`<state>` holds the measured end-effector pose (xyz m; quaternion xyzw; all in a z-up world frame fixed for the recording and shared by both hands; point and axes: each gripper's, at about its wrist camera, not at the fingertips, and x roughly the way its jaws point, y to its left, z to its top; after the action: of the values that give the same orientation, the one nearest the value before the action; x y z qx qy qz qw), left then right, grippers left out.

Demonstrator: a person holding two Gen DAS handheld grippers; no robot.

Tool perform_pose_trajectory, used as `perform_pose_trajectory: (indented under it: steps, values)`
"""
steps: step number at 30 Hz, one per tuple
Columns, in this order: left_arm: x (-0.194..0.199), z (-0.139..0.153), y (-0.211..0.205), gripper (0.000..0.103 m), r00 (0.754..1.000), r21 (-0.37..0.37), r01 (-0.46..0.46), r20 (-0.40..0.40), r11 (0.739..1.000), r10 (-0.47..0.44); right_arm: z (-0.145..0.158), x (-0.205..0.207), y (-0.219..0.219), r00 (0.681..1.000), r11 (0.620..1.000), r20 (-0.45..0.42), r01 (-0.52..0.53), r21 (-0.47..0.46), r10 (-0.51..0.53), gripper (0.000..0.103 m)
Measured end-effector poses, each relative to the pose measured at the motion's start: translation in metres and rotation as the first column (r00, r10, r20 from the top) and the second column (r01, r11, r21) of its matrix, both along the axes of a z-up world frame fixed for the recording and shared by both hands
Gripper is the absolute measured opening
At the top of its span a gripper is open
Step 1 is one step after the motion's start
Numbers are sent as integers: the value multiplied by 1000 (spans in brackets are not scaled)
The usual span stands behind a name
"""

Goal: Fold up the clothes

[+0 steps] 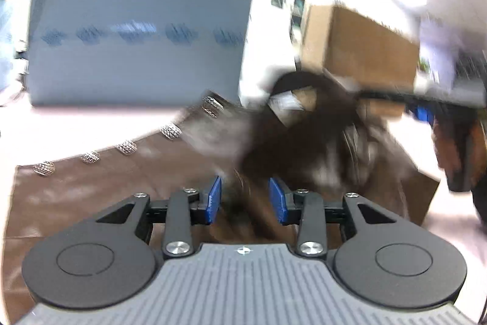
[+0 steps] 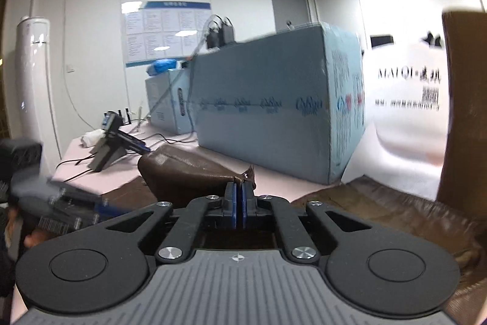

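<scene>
Your brown leather-look garment (image 2: pixel 188 169) lies crumpled on the pink worktop (image 2: pixel 115 181), with a row of silver studs (image 1: pixel 127 146) along one edge. Your right gripper (image 2: pixel 239 203) is clamped on a raised fold of it. Your left gripper (image 1: pixel 246 201) stands partly open over the fabric, pads clear. A large blue box (image 2: pixel 274 111) walls off the far side; open worktop lies left.

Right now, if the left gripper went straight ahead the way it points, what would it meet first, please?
Probably the brown garment bunched just ahead of the left gripper; blur makes depth uncertain.
</scene>
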<state>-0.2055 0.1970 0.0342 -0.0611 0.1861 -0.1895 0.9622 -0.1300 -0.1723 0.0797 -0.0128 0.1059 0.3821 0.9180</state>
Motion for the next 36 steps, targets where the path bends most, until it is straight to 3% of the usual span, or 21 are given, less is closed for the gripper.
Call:
perform_pose_trajectory:
  steps: [2, 7, 12, 16, 18, 21, 26, 27, 31, 32, 33, 35, 36]
  values:
    - [-12, 13, 15, 40, 998, -21, -40, 50, 999, 41, 7, -30, -12, 999, 1000, 39, 28, 10, -28, 3]
    - [-32, 43, 35, 56, 981, 28, -119, 158, 993, 113, 35, -113, -46, 983, 994, 158, 83, 74, -94, 3]
    - [-28, 54, 23, 56, 986, 73, -77, 154, 994, 65, 48, -160, -71, 980, 988, 173, 77, 136, -100, 3]
    - [-14, 56, -9, 56, 993, 91, 31, 110, 995, -41, 43, -192, -85, 986, 987, 139, 77, 143, -97, 3]
    - [-6, 50, -29, 56, 992, 140, 84, 84, 987, -96, 39, -209, -89, 986, 991, 143, 76, 112, -92, 3]
    - [10, 32, -63, 56, 985, 221, 167, -3, 961, -171, 23, -224, -97, 993, 994, 73, 88, 66, -93, 3]
    - [39, -16, -119, 54, 925, 280, 350, -256, 894, -281, -6, -227, -101, 984, 982, -24, 177, -58, -179, 3]
    - [42, -23, -126, 56, 921, 294, 357, -270, 886, -281, -16, -223, -100, 972, 968, -46, 226, -108, -232, 3]
    - [38, -32, -140, 55, 924, 332, 365, -248, 870, -293, -30, -208, -103, 946, 947, -105, 292, -133, -306, 4]
    - [37, -33, -140, 56, 925, 333, 363, -245, 870, -292, -31, -204, -109, 938, 943, -122, 310, -123, -325, 17]
    - [36, -33, -138, 57, 924, 329, 363, -246, 872, -292, -30, -202, -114, 929, 935, -121, 339, -104, -351, 48]
    - [34, -31, -134, 72, 922, 315, 365, -250, 876, -294, -24, -201, -129, 896, 900, -78, 435, -32, -437, 89]
    - [33, -28, -131, 83, 919, 303, 373, -251, 877, -304, -22, -199, -132, 889, 891, -64, 454, -9, -453, 90]
